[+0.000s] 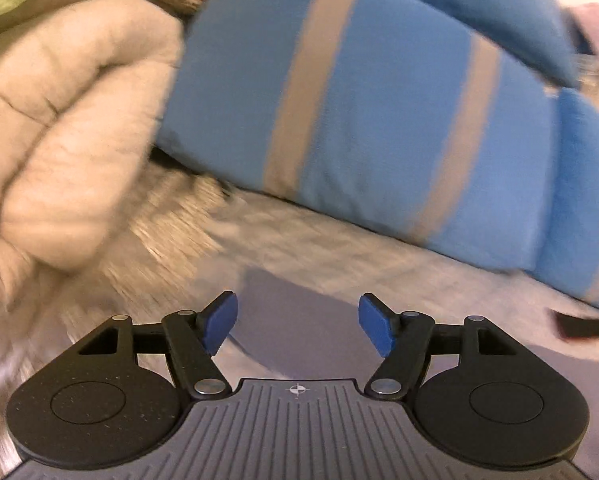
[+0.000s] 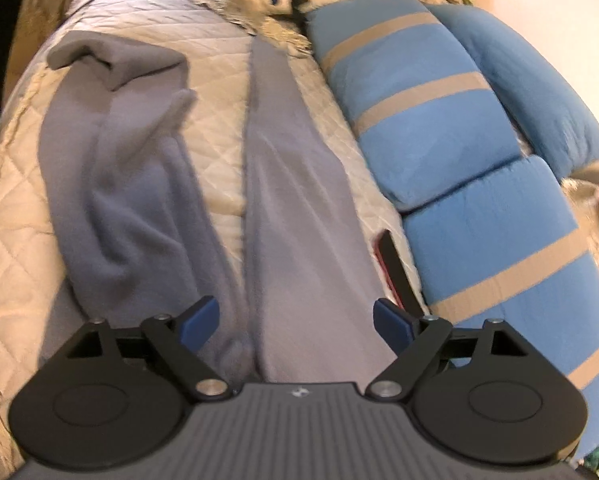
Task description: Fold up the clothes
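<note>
The left gripper [image 1: 298, 327] has its jaws apart with nothing between them, hanging above a corner of grey cloth on the bed; that view is smeared, so whether the cloth is the trouser cuff is only a likely guess. The right gripper [image 2: 295, 326] is spread wide too, empty, poised over the waist end of the grey trousers [image 2: 291, 200]. They lie lengthwise on the quilted bedspread [image 2: 215, 148], legs splayed in a V; the left leg [image 2: 111, 168] is rumpled and doubled over at its far end, the right leg flatter. Just beside it lie a dark phone-like thing [image 2: 393, 268] and the blue striped duvet [image 2: 419, 116]. To fold well, the legs should probably first be laid one on the other: pinch waist and cuff of one leg together, lift only enough to clear the quilt, and smooth the rumpled end before halving.
</note>
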`<control>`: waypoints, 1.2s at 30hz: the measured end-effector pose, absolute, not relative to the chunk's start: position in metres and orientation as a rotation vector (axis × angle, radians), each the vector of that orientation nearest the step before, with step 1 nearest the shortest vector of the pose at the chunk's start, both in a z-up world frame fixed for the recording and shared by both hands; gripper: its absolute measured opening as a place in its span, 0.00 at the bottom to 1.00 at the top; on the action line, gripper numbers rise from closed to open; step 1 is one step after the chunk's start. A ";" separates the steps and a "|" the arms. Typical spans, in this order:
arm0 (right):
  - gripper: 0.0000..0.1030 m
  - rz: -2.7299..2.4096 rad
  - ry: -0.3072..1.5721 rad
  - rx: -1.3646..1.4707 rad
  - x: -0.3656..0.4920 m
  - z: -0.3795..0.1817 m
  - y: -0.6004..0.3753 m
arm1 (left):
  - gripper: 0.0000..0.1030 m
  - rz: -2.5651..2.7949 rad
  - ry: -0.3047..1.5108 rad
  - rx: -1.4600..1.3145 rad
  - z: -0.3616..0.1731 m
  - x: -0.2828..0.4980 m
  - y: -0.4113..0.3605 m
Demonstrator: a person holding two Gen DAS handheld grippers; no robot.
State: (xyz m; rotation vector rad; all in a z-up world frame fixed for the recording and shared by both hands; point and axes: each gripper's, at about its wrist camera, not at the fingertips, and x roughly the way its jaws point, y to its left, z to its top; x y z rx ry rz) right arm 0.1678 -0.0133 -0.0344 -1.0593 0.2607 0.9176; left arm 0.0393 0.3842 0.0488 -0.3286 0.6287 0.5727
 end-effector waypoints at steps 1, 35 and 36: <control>0.89 0.906 0.281 -1.023 0.174 -0.031 -0.019 | 0.64 0.543 0.639 -0.312 0.054 0.036 0.370; 1.00 0.559 0.526 -0.470 0.238 0.002 -0.097 | 0.93 0.178 0.536 -0.003 0.045 0.022 0.070; 1.00 0.560 0.529 -0.469 0.237 0.002 -0.097 | 0.93 0.177 0.529 0.021 0.037 0.019 0.066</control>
